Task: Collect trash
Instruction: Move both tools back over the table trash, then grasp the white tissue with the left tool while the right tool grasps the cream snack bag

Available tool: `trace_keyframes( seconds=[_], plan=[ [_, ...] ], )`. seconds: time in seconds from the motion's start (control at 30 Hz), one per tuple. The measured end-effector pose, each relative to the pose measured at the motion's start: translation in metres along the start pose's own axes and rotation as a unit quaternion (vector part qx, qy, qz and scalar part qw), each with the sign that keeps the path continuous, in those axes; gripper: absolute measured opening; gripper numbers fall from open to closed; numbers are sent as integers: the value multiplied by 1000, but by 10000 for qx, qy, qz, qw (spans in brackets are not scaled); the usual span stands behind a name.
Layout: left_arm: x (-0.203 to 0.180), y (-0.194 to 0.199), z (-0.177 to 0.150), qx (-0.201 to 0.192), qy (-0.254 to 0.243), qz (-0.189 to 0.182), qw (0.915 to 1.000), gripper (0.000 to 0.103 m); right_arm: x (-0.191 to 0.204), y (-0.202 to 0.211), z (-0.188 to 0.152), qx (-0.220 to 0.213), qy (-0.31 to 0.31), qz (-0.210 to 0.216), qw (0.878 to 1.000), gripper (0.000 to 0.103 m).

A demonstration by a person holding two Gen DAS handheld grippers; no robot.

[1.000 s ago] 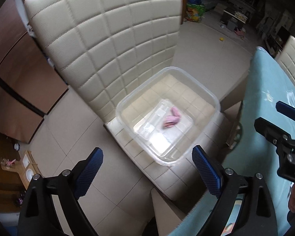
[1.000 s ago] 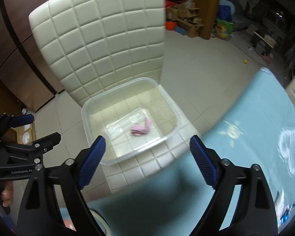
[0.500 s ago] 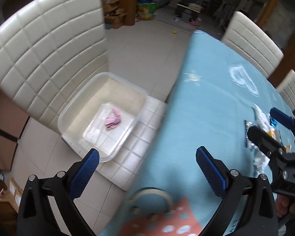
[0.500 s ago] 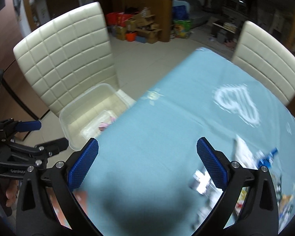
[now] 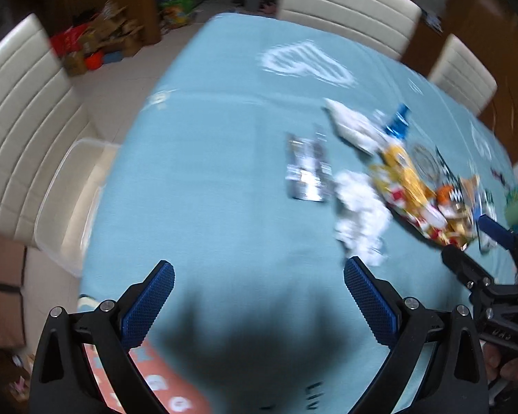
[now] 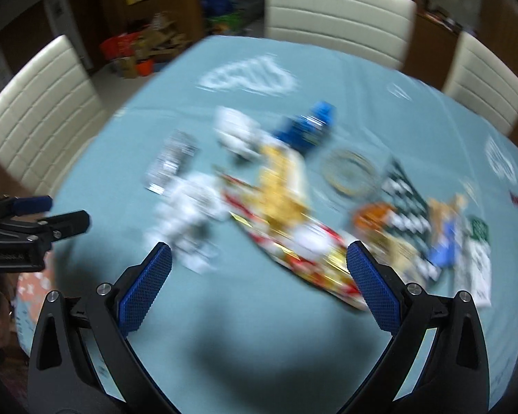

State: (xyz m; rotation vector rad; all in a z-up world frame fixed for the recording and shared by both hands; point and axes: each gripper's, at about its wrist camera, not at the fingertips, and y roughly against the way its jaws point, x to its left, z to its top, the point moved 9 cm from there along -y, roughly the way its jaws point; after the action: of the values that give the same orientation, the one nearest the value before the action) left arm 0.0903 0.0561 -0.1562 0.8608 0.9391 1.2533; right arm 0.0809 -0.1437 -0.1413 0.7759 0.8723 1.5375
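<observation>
Both sets of jaws gape empty as the left gripper (image 5: 259,296) and right gripper (image 6: 255,276) swing away from the clear plastic bin (image 5: 65,203), now at nine o'clock, toward scattered wrappers (image 6: 286,214) on the blue tablecloth (image 5: 217,172); next pickup looks imminent.

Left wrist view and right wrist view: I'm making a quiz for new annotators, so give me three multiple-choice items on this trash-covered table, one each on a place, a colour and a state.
1. Where is the clear plastic bin?
A. on a chair seat beside the table
B. on the table
C. on the floor

2. What colour is the tablecloth?
A. red
B. light blue
C. white

3. How do the jaws of both hand-held grippers stand?
A. shut on trash
B. shut, empty
C. open, empty

Answers:
1 A: the clear plastic bin sits on the cream chair.
2 B: the tablecloth is light blue.
3 C: left hand-held gripper and right hand-held gripper hold nothing.
</observation>
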Motion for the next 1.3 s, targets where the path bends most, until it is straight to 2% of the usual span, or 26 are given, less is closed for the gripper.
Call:
trace_keyframes(
  seconds=[0.2, 0.4, 0.5, 0.6, 0.77, 1.03, 1.17, 1.27, 1.3],
  plan=[
    [-47, -9, -6, -14, -550, 73, 9985, 96, -50, -1, -28, 134, -224, -278, 9993, 100],
    [-71, -25, -9, 146, -811, 25, 9966, 96, -72, -10, -42, 230, -211, -316, 9990, 100],
    [-78, -34, -7, 202, -887, 75, 9958, 96, -70, -13, -44, 246, -18, -291, 9993, 94],
    [-78, -39, -4, 168, -910, 237, 9954, 96, -66, -16, -43, 196, 184, -304, 9992, 78],
    [-78, -51, -1, 191, -984, 339, 9944, 96, -55, -19, -37, -38, 577, -371, 9976, 74],
    [-79, -73, 2, 384, -1032, 291, 9935, 96, -40, -41, -37, -33, 1198, -776, 9898, 66],
    [-78, -73, 6, 326, -1033, 275, 9937, 94, -40, -39, -35, -57, 1274, -870, 9880, 38],
    [-77, -68, 7, 223, -1011, 277, 9942, 81, -41, -31, -35, -10, 958, -367, 9947, 24],
    [-76, -66, 8, 204, -1012, 275, 9943, 73, -40, -28, -36, 19, 873, -213, 9959, 20]
  ],
)
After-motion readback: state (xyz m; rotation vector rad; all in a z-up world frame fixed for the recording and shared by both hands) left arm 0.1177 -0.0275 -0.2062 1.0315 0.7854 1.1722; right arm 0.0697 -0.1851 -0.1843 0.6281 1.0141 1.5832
